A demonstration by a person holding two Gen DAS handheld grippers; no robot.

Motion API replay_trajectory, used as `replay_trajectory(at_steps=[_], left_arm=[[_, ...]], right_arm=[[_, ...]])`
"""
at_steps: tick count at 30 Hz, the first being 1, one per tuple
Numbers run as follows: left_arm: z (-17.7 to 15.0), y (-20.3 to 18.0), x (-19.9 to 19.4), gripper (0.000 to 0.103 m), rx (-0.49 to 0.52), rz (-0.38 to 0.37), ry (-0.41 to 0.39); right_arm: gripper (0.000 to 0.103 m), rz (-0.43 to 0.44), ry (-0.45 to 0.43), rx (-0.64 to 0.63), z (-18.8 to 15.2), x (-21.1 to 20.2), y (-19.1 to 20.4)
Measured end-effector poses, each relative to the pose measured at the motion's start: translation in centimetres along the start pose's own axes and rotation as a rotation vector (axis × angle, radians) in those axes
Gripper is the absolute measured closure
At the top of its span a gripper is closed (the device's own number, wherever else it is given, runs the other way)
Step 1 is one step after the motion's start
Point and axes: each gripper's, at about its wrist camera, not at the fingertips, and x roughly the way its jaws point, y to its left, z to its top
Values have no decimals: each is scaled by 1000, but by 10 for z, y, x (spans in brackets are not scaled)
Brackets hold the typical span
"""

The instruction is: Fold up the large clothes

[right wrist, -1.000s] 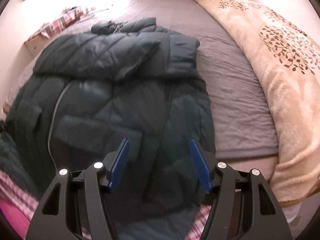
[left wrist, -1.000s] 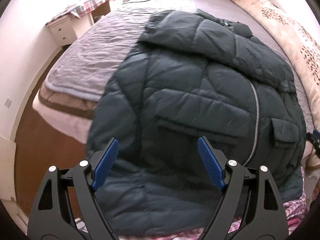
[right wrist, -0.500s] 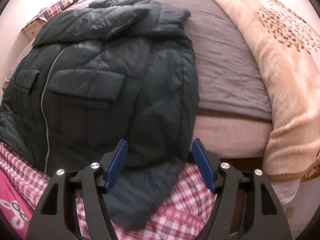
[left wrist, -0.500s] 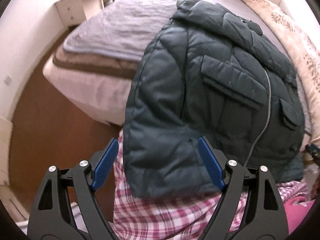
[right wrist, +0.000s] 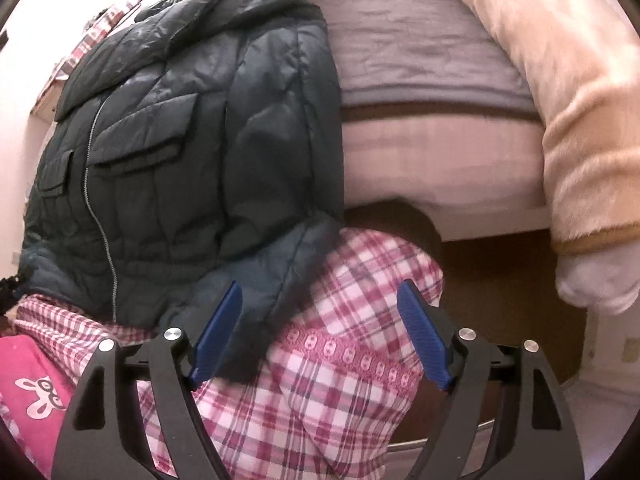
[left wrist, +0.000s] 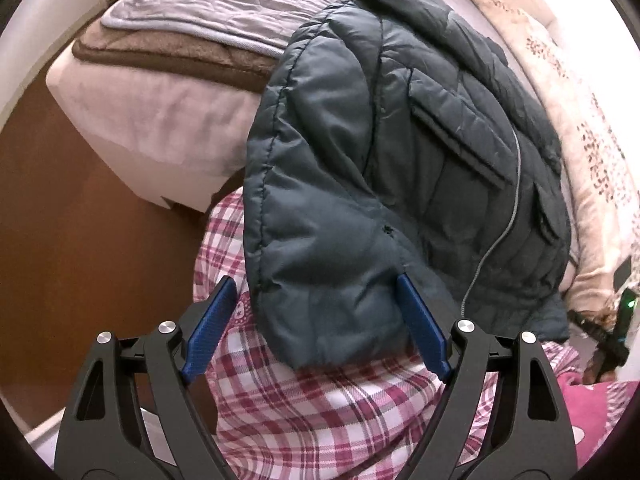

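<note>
Jacket (left wrist: 360, 184) hanging off bed (left wrist: 152, 120), no readable label; left gripper (left wrist: 316, 324) wide, straddling hem; right gripper (right wrist: 320, 332) just been opening, gripping nothing, both pointing steeply down.

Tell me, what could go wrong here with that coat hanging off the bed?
1. The coat's hem hangs past the bed edge onto the person's plaid trousers; closing now, the left tool might pinch trousers along with the hem.
2. The right tool, whose jaws have just been opening, has mostly trousers between its pads, the coat's corner by one pad; it may miss the coat.
3. With so much overhang, the puffy coat could slide toward the floor.
</note>
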Motion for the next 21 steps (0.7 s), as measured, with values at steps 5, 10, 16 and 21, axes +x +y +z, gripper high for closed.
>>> replay_trajectory(at_steps=[5, 10, 16, 21], left_arm=[[2, 6, 2, 30, -46, -55, 2], [7, -1, -3, 69, -7, -54, -35], [14, -5, -14, 88, 9, -53, -76], [14, -2, -15, 88, 5, -59, -77]], right_arm=[[25, 26, -5, 26, -4, -2, -6], [25, 74, -13, 102, -10, -10, -28], [25, 88, 16, 135, -20, -9, -36], [25, 226, 18, 112, -16, -6, -18]])
